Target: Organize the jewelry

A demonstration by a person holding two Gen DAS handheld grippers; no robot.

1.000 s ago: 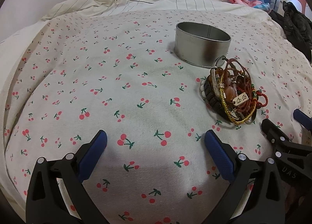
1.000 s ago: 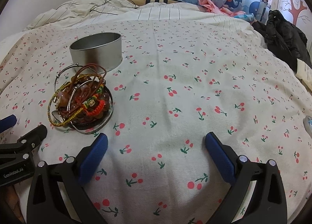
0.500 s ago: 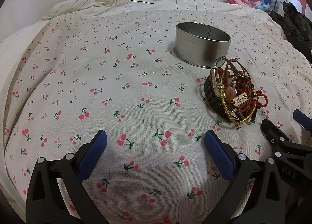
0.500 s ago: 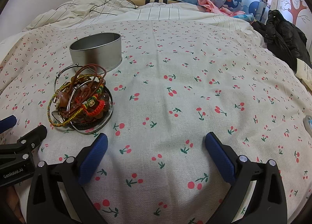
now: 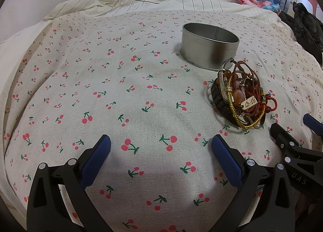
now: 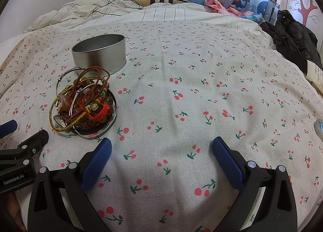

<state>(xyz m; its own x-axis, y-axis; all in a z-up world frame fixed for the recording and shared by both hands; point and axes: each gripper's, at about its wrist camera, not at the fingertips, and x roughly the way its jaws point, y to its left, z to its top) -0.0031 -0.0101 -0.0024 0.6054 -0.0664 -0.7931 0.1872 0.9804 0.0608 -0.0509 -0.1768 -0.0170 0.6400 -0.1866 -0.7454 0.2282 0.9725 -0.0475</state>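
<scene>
A tangled pile of bracelets (image 5: pixel 240 98), with beads, cords, a gold chain and silver bangles, lies on the cherry-print cloth (image 5: pixel 121 90). Just behind it stands an open round metal tin (image 5: pixel 210 48). My left gripper (image 5: pixel 161 147) is open over bare cloth, left of the pile. In the right wrist view the same pile (image 6: pixel 84 105) and tin (image 6: pixel 99 56) sit at the left, and my right gripper (image 6: pixel 161 147) is open over bare cloth to the right of them. Each gripper shows at the edge of the other's view. Nothing is held.
A striped duvet (image 6: pixel 161 14) with a black cable (image 6: pixel 107 8) lies beyond the cloth, under whale-print curtains. A black jacket (image 6: pixel 292 38) and pink cloth (image 6: pixel 222 6) lie at the far right. A small white object (image 6: pixel 319 129) pokes in at the right edge.
</scene>
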